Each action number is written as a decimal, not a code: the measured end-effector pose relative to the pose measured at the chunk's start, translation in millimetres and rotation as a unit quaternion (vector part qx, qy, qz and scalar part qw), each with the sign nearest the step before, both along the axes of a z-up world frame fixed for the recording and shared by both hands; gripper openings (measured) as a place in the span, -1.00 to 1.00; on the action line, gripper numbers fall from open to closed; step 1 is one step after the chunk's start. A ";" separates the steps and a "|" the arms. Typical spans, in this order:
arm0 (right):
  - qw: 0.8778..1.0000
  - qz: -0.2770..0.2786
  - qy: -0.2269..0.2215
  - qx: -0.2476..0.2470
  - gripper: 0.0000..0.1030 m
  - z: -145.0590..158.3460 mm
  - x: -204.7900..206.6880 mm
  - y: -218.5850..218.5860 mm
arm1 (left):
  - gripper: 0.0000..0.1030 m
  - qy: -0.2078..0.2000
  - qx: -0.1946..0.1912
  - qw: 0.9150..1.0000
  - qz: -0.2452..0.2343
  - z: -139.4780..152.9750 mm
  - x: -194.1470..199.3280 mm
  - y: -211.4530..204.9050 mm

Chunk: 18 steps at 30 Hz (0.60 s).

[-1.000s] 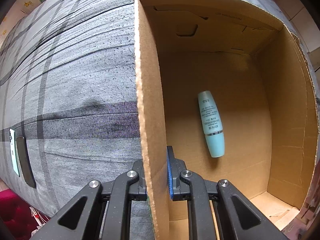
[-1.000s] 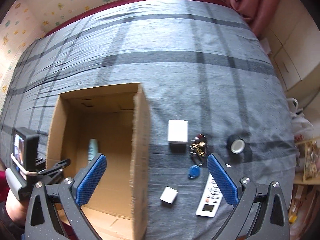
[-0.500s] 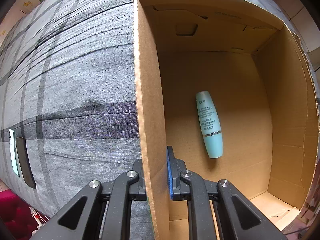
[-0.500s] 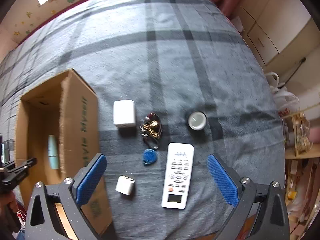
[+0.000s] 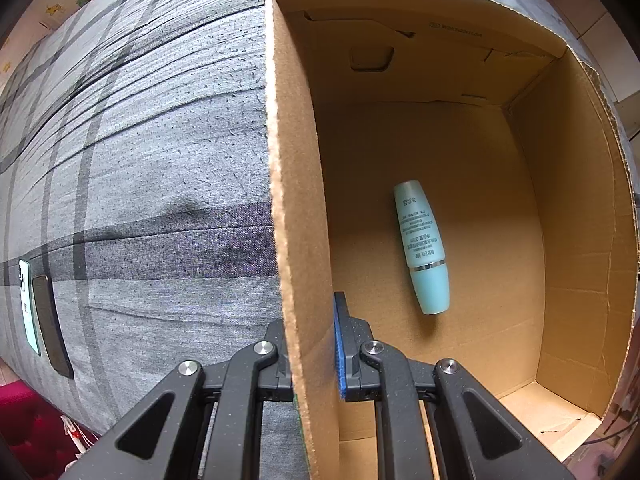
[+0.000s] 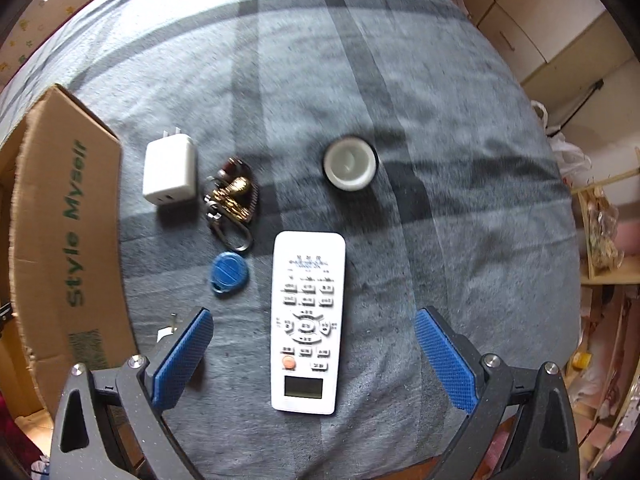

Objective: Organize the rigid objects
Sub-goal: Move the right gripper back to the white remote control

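Observation:
My left gripper is shut on the upright left wall of the open cardboard box, one pad inside and one outside. A pale teal bottle lies on the box floor. In the right wrist view my right gripper hangs open over the grey checked bedspread, its blue pads on either side of a white remote control. Beyond the remote lie a blue key fob, a bunch of keys, a white charger plug and a round white jar. The box's outer wall stands at the left.
A small white adapter is half hidden behind my right gripper's left finger. Two phones lie at the bedspread's left edge in the left wrist view. Cabinets and cluttered shelves stand past the bed's right side.
My right gripper has moved right and down from over the box to above the remote, which now lies between its open fingers. The left gripper and box have stayed still.

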State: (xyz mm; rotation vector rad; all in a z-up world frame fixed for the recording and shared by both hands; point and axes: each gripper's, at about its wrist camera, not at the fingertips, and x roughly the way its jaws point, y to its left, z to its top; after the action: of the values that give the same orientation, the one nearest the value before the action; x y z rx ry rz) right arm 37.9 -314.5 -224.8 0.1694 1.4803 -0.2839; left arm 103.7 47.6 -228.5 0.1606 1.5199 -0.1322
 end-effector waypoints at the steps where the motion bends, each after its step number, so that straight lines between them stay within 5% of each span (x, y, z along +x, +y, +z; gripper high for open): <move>1: 1.000 -0.002 0.002 0.000 0.99 -3.7 -0.9 -1.6 | -0.74 0.000 0.000 1.000 0.000 0.0 -0.1 -0.2; 18: 0.999 -0.004 0.043 0.010 0.99 -63.6 -8.2 -3.8 | -0.74 0.001 0.002 1.000 -0.001 0.7 0.3 -2.6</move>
State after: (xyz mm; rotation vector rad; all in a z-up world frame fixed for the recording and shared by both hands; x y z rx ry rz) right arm 29.6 -318.2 -288.4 0.1814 1.5693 -0.2852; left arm 104.0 45.0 -227.8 0.1646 1.5213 -0.1316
